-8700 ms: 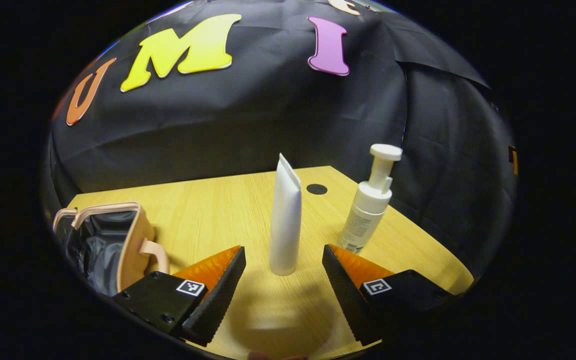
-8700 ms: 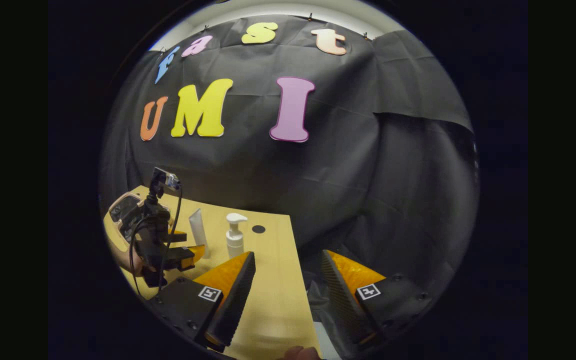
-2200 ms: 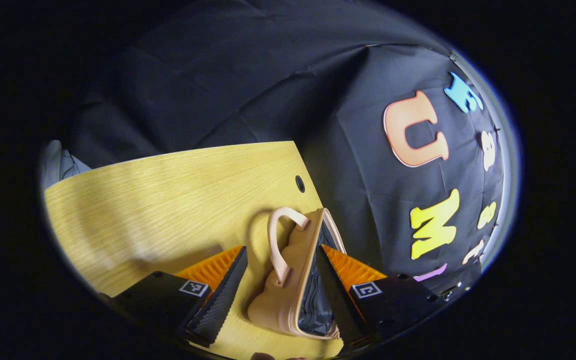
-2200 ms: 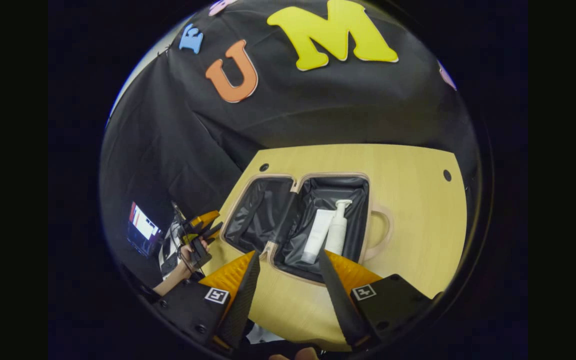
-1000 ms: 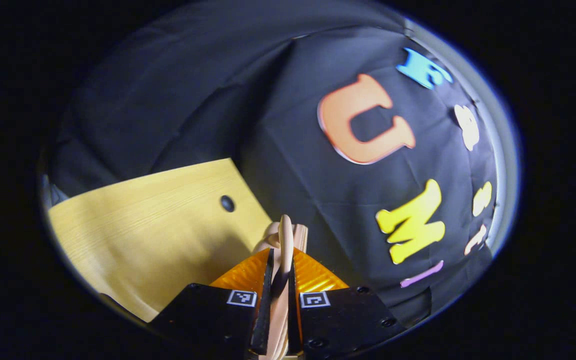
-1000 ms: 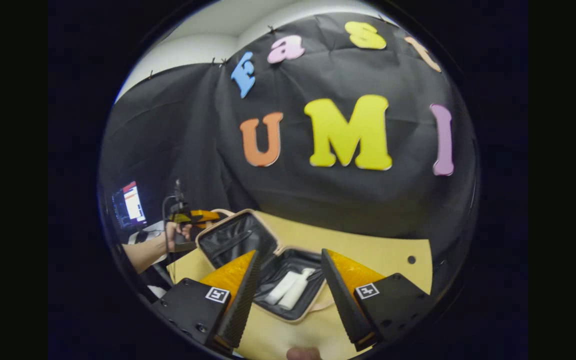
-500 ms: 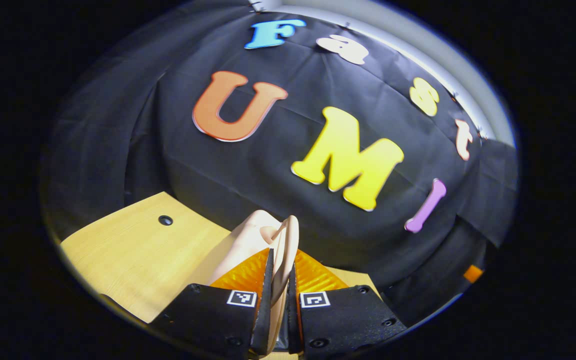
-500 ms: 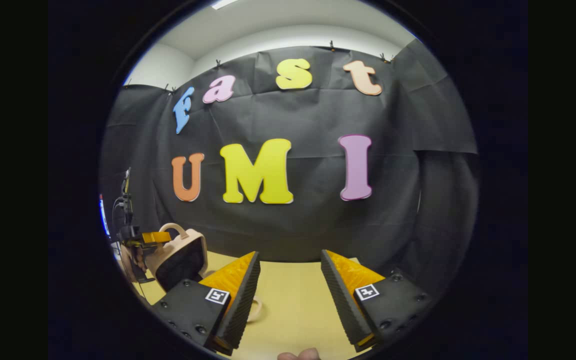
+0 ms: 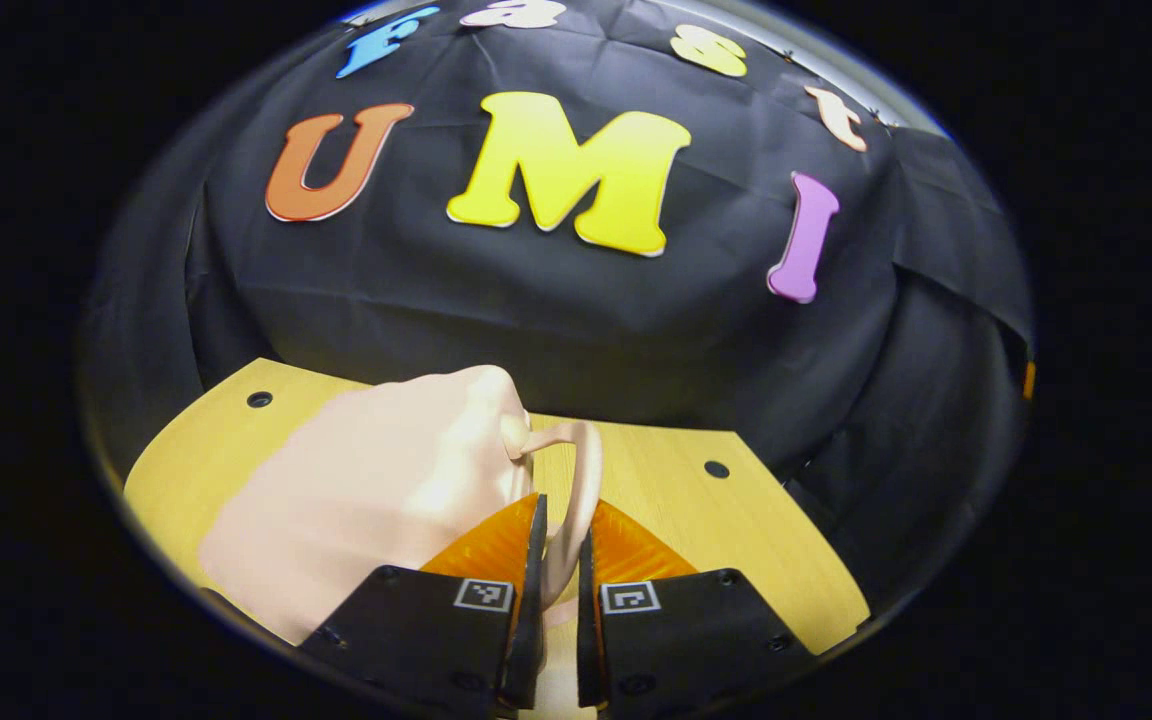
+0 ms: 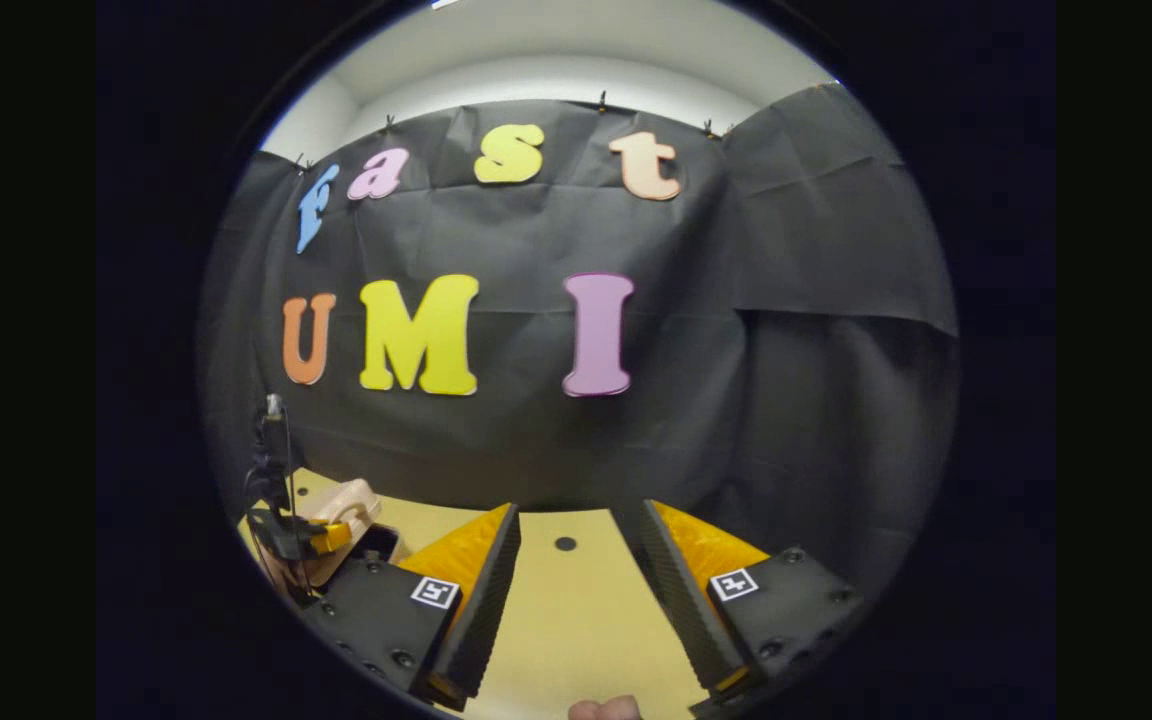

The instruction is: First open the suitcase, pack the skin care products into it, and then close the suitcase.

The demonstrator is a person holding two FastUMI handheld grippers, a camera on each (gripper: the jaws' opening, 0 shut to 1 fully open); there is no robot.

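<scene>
A: Left gripper (image 9: 557, 590): fingers pressed together on the handle (image 9: 581, 490) of the suitcase (image 9: 376, 500). Right gripper (image 10: 576, 585): fingers spread wide, nothing between them.

B: Where is the suitcase?

A: On the wooden table (image 9: 736, 540), toward its left end. In the left gripper view the pink shell faces up, lid swung down over the base; I judge the handle serves as the lever for closing. In the right gripper view a dark gap seems to remain under the lid, so probably not fully seated. The skin care products are presumably inside.

B: Why is the right one idle?

A: My guess: it is kept back so the lid's path is free.

B: Edges, room?

A: The table's far edge meets the black cloth wall (image 10: 536, 440) just behind the suitcase. To the right, bare tabletop with a small dark hole (image 10: 565, 544). Room enough there to press the lid home.
</scene>
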